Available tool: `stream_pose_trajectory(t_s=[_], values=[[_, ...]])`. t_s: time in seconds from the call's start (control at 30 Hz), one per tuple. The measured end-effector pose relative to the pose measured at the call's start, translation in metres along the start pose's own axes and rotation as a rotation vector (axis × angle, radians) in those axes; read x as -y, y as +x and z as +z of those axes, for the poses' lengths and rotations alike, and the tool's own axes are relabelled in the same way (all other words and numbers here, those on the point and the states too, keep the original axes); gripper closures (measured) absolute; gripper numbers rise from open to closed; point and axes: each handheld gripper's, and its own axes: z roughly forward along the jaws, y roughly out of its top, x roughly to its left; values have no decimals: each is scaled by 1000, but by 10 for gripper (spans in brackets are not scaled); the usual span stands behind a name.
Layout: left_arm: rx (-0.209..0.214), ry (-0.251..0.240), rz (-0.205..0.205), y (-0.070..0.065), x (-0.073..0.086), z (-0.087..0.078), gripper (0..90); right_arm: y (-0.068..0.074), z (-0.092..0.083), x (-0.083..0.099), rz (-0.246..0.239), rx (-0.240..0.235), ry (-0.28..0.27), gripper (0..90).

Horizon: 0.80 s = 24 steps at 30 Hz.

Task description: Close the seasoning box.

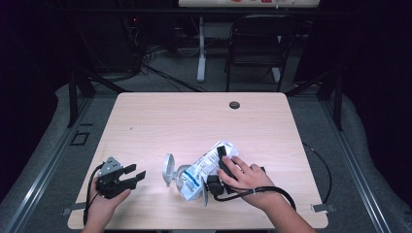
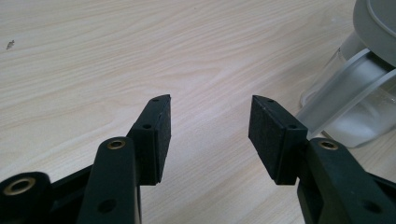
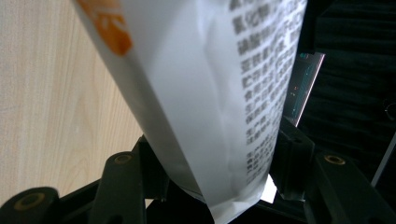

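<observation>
The right gripper (image 1: 221, 162) had its jaws pinching a white printed bag (image 1: 204, 167), tilted with its mouth toward a clear lidded container (image 1: 176, 175) at the front middle of the wooden surface (image 1: 170, 121). The left gripper (image 1: 127, 177), jaws spread and empty, hovered just left of the container.

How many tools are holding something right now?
1. The right tool is clamped on the white printed bag near the table's front middle; the left tool, at front left, is open and empty.
</observation>
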Motion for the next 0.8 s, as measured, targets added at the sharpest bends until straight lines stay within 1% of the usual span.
stream_pose_trajectory(t_s=[0.8], values=[[-1, -5, -1, 0, -1, -1, 495, -1, 0, 0, -19, 2, -6, 487]])
